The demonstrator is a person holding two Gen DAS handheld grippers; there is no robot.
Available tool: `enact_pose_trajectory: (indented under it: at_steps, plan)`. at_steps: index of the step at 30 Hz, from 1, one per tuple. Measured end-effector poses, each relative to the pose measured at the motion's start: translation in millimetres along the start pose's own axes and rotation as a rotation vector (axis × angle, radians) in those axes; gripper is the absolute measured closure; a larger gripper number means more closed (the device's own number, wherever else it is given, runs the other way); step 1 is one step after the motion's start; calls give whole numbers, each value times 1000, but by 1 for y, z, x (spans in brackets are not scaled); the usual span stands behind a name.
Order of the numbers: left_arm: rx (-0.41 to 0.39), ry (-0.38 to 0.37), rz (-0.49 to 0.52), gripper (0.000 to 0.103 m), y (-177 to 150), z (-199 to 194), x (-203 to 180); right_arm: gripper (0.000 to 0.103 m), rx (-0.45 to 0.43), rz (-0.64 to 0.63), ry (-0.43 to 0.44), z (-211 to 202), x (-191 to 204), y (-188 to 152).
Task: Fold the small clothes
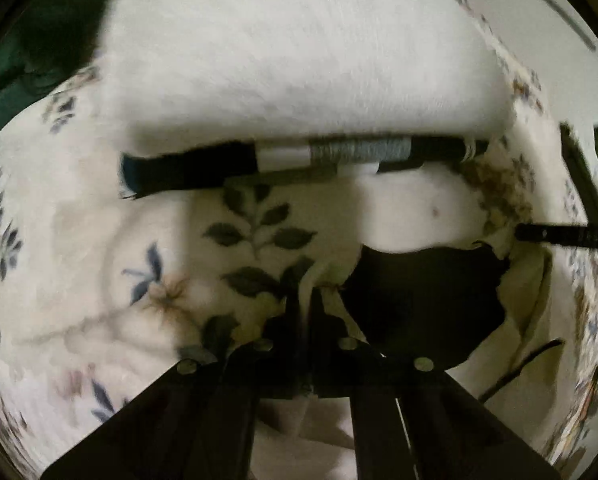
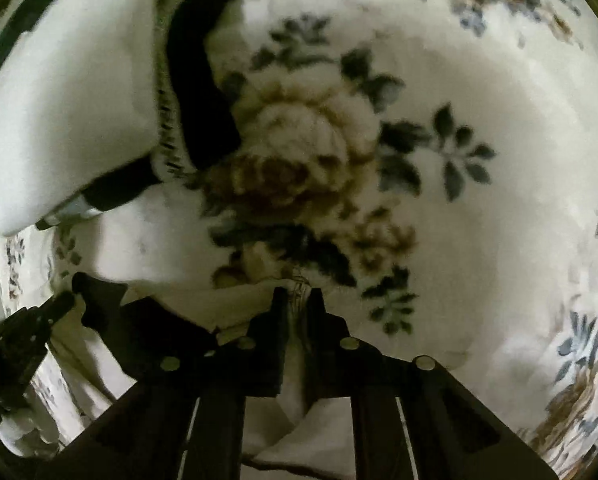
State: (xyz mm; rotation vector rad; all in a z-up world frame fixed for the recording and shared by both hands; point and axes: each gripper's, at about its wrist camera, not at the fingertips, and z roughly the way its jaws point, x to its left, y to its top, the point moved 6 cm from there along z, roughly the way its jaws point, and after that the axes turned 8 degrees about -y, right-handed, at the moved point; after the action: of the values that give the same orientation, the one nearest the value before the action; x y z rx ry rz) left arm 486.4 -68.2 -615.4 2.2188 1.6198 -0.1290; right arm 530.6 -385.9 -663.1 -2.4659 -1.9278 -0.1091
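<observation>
A small white garment (image 1: pixel 299 52) with a black, white and grey striped band (image 1: pixel 359 152) along its edge lies on a floral blanket (image 1: pixel 99 240). My left gripper (image 1: pixel 305 300) is shut on a white fold of the garment, next to a black patch of cloth (image 1: pixel 427 300). In the right wrist view the same garment (image 2: pixel 59 100) with its black trim (image 2: pixel 203 92) lies at the upper left. My right gripper (image 2: pixel 297 296) is shut on a thin white edge of the garment, low over the blanket (image 2: pixel 479 240).
The cream blanket with brown roses and dark leaves covers the whole surface. The other gripper's black fingers show at the right edge of the left wrist view (image 1: pixel 559 234) and at the lower left of the right wrist view (image 2: pixel 31 328). Dark green cloth (image 1: pixel 27 40) lies at far left.
</observation>
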Motion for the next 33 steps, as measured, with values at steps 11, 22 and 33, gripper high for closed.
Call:
enact_pose_trajectory:
  at_steps: [11,22,33]
  plan:
    - [-172,-6,-125,101,-69,-95,-28,95,-169,-45,51,-94,7,-64]
    - [-78,-126,-374,98,-218,-97,-39,95,-60,-50,92,-84,-62,-243]
    - [-141,-290,-731,50,-264,-112,-7,60,88,185,206,-61,-123,-297]
